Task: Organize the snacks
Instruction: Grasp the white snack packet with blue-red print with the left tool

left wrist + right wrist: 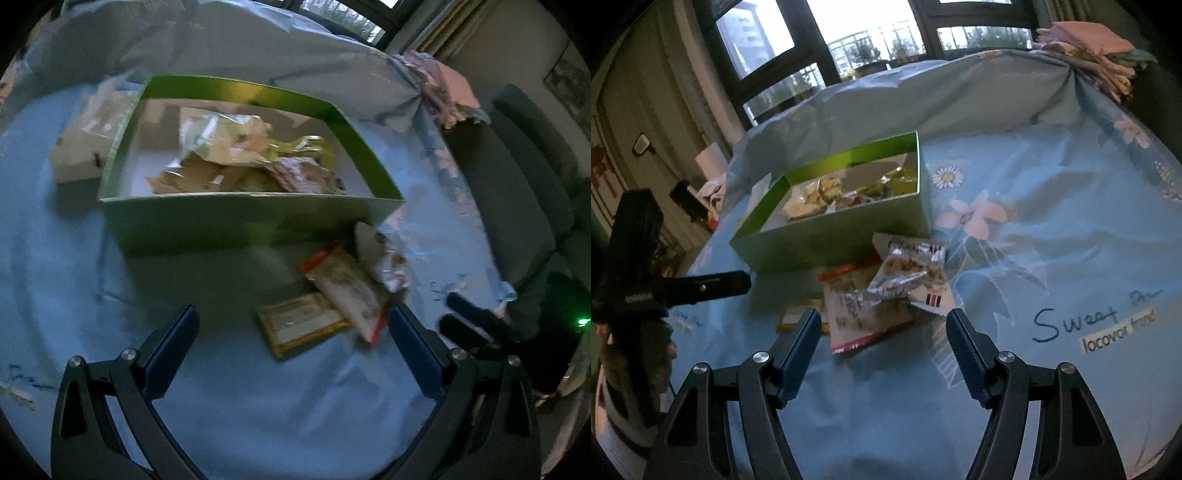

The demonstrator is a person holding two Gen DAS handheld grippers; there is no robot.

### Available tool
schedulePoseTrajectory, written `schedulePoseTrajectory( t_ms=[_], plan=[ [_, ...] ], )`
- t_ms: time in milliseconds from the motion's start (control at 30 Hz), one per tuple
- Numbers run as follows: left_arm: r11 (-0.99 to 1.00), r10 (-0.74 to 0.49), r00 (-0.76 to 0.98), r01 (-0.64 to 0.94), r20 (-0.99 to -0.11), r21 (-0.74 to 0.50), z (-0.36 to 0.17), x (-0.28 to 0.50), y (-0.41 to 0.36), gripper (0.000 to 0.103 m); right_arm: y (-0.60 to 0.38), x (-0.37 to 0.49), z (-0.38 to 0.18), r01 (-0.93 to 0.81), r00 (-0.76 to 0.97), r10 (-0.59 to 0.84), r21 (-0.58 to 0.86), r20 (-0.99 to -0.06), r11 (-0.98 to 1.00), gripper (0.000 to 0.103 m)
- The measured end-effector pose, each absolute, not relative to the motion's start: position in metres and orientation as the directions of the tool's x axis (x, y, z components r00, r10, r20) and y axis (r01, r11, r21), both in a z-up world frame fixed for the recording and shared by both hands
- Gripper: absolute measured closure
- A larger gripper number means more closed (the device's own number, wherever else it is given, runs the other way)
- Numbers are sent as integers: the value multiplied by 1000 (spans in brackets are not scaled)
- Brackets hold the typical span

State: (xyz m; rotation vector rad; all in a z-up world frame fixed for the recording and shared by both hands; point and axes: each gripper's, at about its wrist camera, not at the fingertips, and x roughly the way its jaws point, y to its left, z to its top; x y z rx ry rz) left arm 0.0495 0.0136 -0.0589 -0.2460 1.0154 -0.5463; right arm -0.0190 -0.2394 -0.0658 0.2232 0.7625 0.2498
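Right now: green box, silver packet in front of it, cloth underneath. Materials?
Green box: looks like cardboard, matte outside, glossy reflective green inner walls. Silver packet: crinkled metallised film, bright glints. Cloth: thin woven fabric, matte, creased, with printed flowers and lettering.

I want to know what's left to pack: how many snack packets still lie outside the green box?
3, in front of the green box: a silver packet on top, an orange-edged packet beneath it, a yellow packet beside them. Others may be hidden.

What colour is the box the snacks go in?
Green, brighter inside; the box shows best in the left wrist view.
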Motion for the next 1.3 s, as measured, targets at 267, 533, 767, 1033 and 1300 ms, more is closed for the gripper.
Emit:
schedulePoseTrajectory(
  t_ms=[267, 533, 767, 1033, 1300],
  plan=[
    [768, -628, 338, 417, -701, -487, -55, 51, -21, 1, -246, -10, -83, -128, 693, 269, 254, -668, 959, 32],
    [756, -617, 311, 491, -723, -433, -54, 59, -64, 6, -252, 14, -93, -168, 674, 288, 238, -680, 957, 32],
    [763, -584, 280, 510, -762, -397, -66, 80, -99, 31, -254, 25, -101, -234, 656, 350, 261, -669, 937, 32],
    [760, -569, 243, 520, -786, -389, -79, 90, -113, 47, -256, 31, -110, -270, 619, 412, 311, -669, 911, 32],
    [763, -561, 223, 513, -797, -394, -87, 96, -121, 62, -253, 33, -113, -281, 608, 437, 335, -663, 899, 41]
  ],
)
